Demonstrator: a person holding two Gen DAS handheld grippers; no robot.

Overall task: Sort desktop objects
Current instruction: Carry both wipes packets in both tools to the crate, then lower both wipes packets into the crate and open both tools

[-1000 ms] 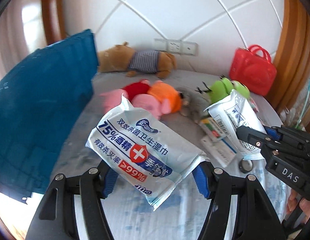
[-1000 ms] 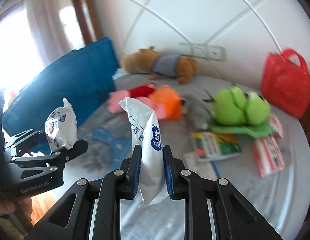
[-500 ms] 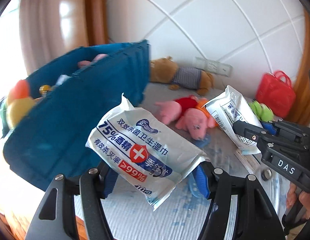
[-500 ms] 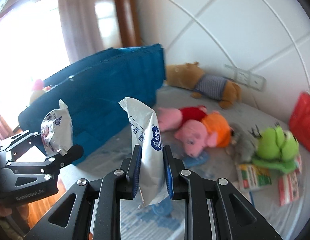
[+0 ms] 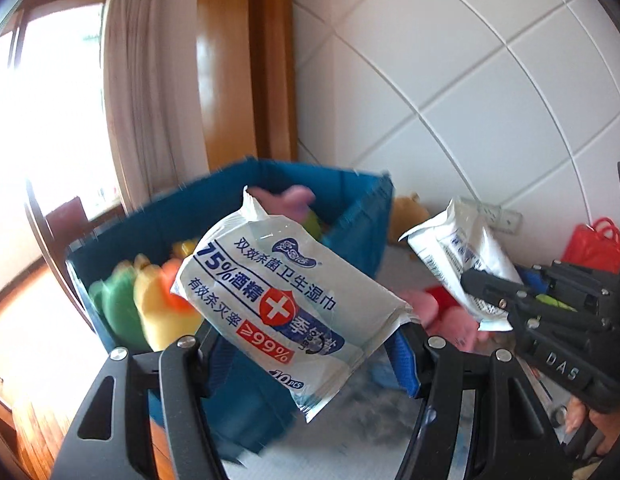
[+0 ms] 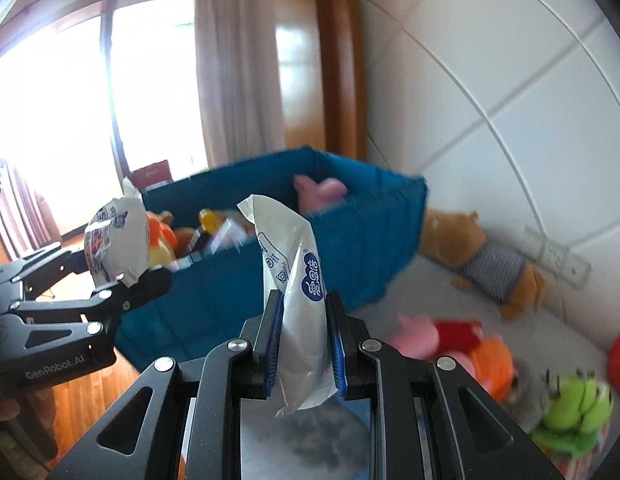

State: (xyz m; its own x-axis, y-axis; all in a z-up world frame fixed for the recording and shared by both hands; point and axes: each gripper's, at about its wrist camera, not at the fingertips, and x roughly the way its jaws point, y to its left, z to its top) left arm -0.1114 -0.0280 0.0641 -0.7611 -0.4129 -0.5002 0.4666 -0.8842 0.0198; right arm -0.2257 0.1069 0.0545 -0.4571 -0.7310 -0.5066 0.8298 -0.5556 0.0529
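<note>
My left gripper [image 5: 306, 344] is shut on a flat white and blue pack of alcohol wet wipes [image 5: 286, 304], held in the air in front of a blue fabric storage box [image 5: 246, 188]. It shows from the side in the right wrist view [image 6: 110, 240]. My right gripper [image 6: 304, 344] is shut on a second white wipes pack [image 6: 298, 288], held edge-on; it shows in the left wrist view [image 5: 461, 252]. The blue box [image 6: 349, 232] holds several plush toys and bottles.
A grey table top [image 6: 429, 292] carries a brown plush bear [image 6: 481, 256], pink and orange pig plushes [image 6: 449, 336] and a green frog plush [image 6: 573, 412]. A red bag [image 5: 593, 244] stands at the far right. Curtains and a window are behind the box.
Both grippers have swung left and risen with their packs. The blue box now sits straight ahead with its open top and contents showing; the plush toys have slid to the right.
</note>
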